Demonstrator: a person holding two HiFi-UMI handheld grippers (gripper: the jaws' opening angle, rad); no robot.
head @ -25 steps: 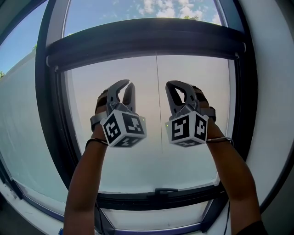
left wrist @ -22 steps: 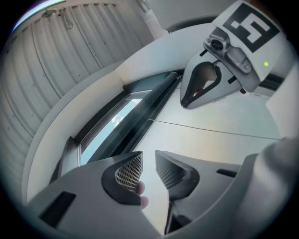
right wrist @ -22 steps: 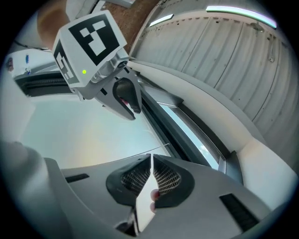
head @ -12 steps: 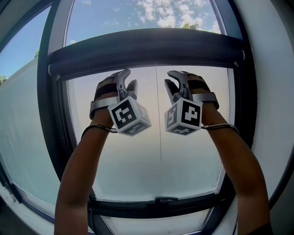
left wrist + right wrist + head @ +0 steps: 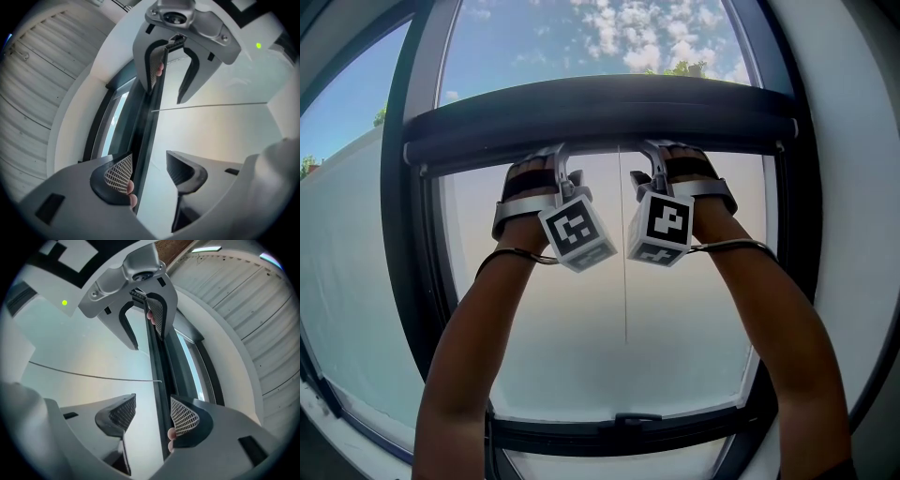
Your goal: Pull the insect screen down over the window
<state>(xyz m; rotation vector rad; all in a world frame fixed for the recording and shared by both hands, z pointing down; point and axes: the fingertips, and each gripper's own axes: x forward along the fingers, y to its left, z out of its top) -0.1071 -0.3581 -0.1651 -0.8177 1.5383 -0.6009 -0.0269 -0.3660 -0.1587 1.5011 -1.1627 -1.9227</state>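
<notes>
Insect screen pull bar [image 5: 600,112] sits high across window frame [image 5: 405,281], well above bottom rail. Left tool [image 5: 555,157] and right tool [image 5: 649,155] both up at bar's lower edge, jaws opening. Bar edge runs between each pair (pads not pressing, nothing gripped).

Likely risks:
- pull starts before jaws clamp, tools slip off thin edge
- uneven pull, bar tilts and jams in side tracks
- thin cord [image 5: 624,253] hanging between tools snags

Dark insect screen bar [image 5: 600,111] horizontal, high across the dark-framed window [image 5: 420,281].
</notes>
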